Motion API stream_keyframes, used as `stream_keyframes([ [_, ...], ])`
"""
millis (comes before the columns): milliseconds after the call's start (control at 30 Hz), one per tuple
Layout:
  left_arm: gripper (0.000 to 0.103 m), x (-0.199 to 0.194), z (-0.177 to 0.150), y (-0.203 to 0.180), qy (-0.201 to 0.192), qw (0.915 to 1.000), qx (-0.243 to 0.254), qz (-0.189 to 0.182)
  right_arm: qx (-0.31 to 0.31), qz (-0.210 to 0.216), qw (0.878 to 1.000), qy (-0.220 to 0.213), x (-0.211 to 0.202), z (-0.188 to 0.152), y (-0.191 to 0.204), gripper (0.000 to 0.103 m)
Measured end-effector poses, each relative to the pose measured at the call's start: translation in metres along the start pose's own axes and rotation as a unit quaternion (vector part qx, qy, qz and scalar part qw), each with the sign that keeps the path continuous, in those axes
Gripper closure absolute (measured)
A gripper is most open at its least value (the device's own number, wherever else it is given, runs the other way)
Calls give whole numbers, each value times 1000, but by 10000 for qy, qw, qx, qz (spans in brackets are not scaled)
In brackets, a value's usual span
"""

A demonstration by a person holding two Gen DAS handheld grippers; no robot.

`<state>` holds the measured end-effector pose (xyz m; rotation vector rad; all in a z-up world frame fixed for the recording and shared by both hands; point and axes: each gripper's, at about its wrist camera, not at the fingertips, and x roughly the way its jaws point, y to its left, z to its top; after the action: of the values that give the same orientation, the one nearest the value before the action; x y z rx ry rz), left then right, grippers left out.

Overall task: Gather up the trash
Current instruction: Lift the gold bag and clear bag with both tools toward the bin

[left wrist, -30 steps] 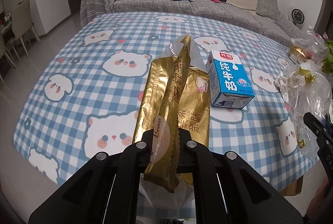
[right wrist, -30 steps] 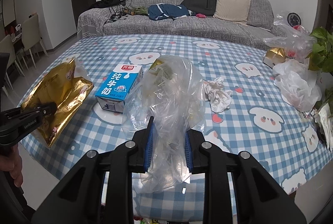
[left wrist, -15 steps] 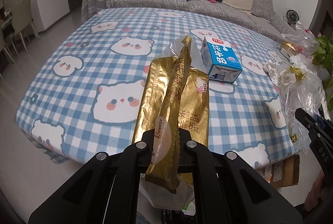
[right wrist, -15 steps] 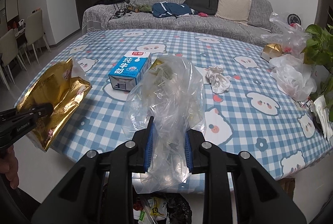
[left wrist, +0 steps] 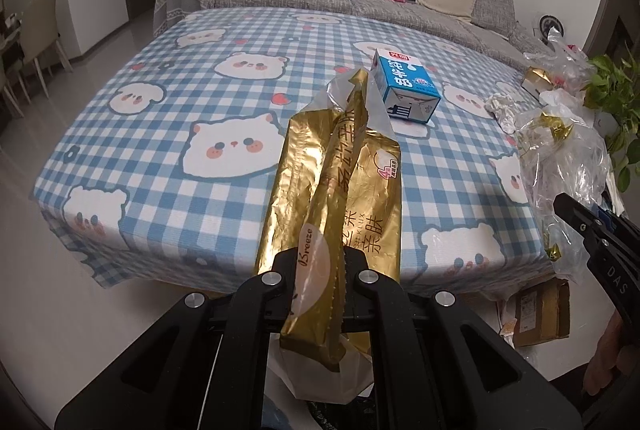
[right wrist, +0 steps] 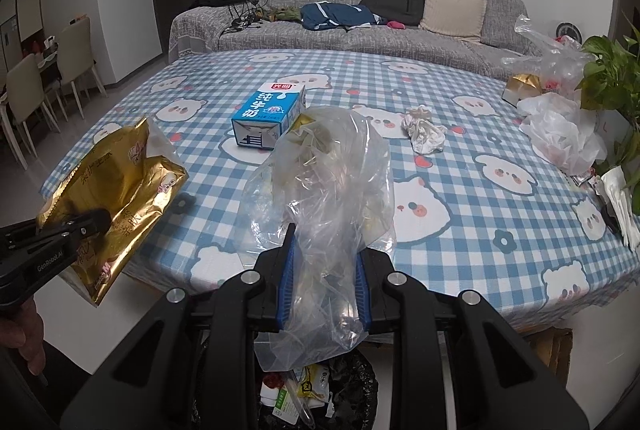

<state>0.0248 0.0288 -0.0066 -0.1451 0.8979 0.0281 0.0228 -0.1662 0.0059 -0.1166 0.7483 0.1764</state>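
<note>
My left gripper [left wrist: 320,270] is shut on a gold foil wrapper [left wrist: 340,190] and holds it in the air off the table's near edge; the wrapper also shows in the right wrist view [right wrist: 116,198]. My right gripper [right wrist: 324,270] is shut on a crumpled clear plastic bag [right wrist: 328,190], held above a bin with a black liner [right wrist: 320,390] holding trash. The bag also shows at the right of the left wrist view [left wrist: 560,166]. A blue milk carton [right wrist: 268,114] and a crumpled white tissue [right wrist: 424,130] lie on the table.
The table has a blue checked bear-print cloth [right wrist: 460,230]. White and clear plastic bags [right wrist: 560,134], a gold box [right wrist: 520,86] and a green plant [right wrist: 608,82] crowd its right side. A cardboard box [left wrist: 540,310] sits on the floor. A grey sofa [right wrist: 360,14] stands behind, chairs [right wrist: 32,94] at left.
Both grippers have pulled back from the table toward its near edge, still holding the wrapper and the bag. The bin has come into view under the right gripper.
</note>
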Motion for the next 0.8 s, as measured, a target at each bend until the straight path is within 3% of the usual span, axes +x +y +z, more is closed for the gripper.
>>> stream_keyframes([
  [800, 97, -44, -95, 6, -90, 9999, 16, -52, -126, 268, 9994, 180, -39, -76, 29, 79],
])
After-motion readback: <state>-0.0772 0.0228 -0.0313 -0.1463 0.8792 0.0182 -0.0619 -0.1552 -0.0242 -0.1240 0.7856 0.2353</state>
